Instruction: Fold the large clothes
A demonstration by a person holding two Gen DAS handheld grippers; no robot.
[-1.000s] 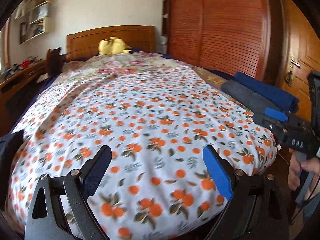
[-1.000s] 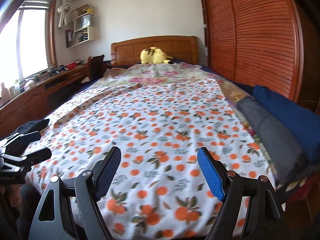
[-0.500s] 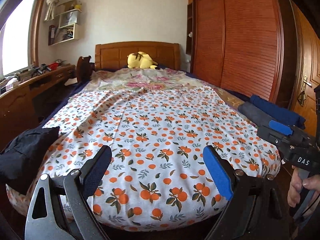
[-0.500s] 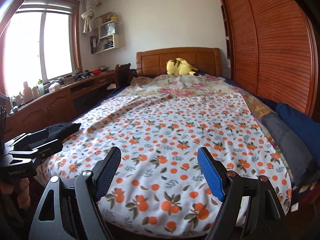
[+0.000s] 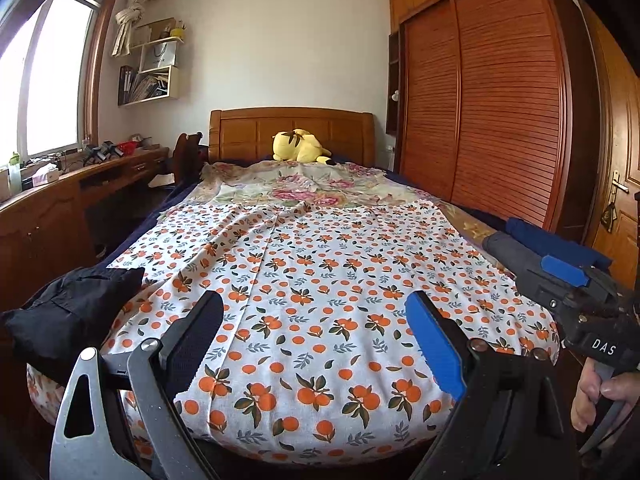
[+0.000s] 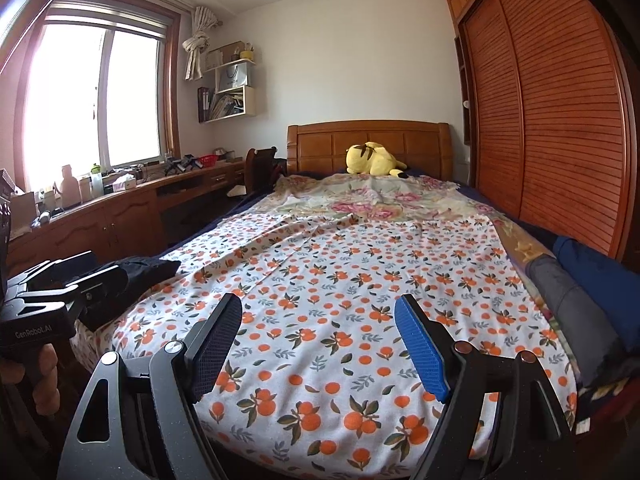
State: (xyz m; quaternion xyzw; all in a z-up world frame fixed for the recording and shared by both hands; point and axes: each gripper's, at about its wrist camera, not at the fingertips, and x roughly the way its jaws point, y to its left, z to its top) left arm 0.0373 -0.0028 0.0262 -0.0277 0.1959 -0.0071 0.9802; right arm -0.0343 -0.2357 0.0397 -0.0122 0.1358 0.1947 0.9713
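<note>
Above the bed's foot, your left gripper [image 5: 316,340] and right gripper [image 6: 318,344] both hang spread wide, grasping nothing. Below them the orange-print cloth [image 5: 320,280] lies flat.

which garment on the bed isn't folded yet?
The black garment, crumpled at the bed's left front edge. The grey folded garment and the blue folded garment lie neatly side by side along the right edge.

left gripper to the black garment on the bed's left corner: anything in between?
Nothing visible. The black garment lies left of the open left gripper; only the orange-print sheet lies between them.
</note>
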